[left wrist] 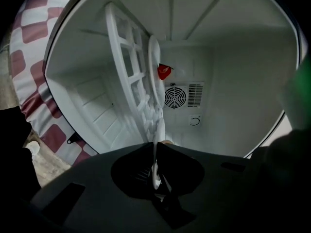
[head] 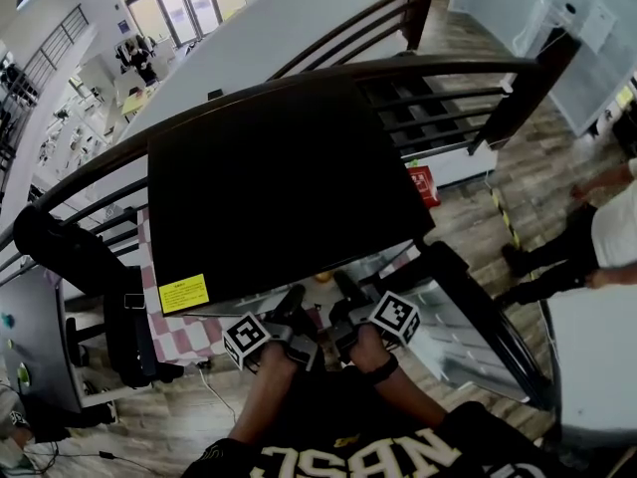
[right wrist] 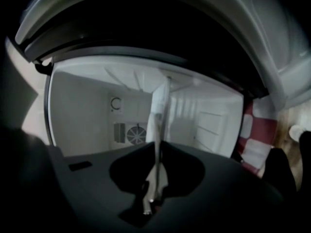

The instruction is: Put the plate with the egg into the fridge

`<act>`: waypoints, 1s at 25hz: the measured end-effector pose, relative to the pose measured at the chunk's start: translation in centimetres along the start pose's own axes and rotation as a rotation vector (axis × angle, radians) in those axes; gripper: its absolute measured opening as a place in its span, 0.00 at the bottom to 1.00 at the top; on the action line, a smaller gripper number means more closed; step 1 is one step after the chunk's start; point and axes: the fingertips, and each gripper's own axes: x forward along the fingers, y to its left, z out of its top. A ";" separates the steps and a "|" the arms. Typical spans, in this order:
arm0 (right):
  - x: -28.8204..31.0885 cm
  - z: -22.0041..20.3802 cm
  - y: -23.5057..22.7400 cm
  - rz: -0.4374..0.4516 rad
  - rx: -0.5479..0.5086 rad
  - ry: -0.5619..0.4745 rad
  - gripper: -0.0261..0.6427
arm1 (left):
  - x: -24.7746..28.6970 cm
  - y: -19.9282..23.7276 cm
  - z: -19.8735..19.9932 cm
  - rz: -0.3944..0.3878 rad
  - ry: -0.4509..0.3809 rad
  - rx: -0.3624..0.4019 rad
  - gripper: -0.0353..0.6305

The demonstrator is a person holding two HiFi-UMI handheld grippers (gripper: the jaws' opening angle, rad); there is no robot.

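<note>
Left gripper view shows our left gripper (left wrist: 156, 176) clamped on the near rim of the white plate (left wrist: 154, 62). Our right gripper (right wrist: 155, 178) grips the same plate. We hold it inside the fridge (left wrist: 233, 81), just beside the shelf rack (left wrist: 127, 76), with a red item (left wrist: 164, 72) on it.

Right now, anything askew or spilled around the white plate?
Nothing stands out. The left gripper and right gripper are shut on the rim of the white plate, which lies parallel to the white grid shelf in the open white-lined fridge. No spill visible.
</note>
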 end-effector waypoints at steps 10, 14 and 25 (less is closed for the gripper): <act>0.2 0.2 0.0 -0.012 0.042 0.008 0.10 | 0.3 0.2 0.1 0.010 -0.003 -0.005 0.11; 0.2 0.2 0.0 -0.014 -0.013 0.030 0.10 | 0.3 0.2 0.2 0.007 -0.021 -0.009 0.11; -0.3 0.5 0.7 0.022 -0.141 0.086 0.31 | 0.2 -0.8 -0.7 -0.034 -0.039 -0.022 0.18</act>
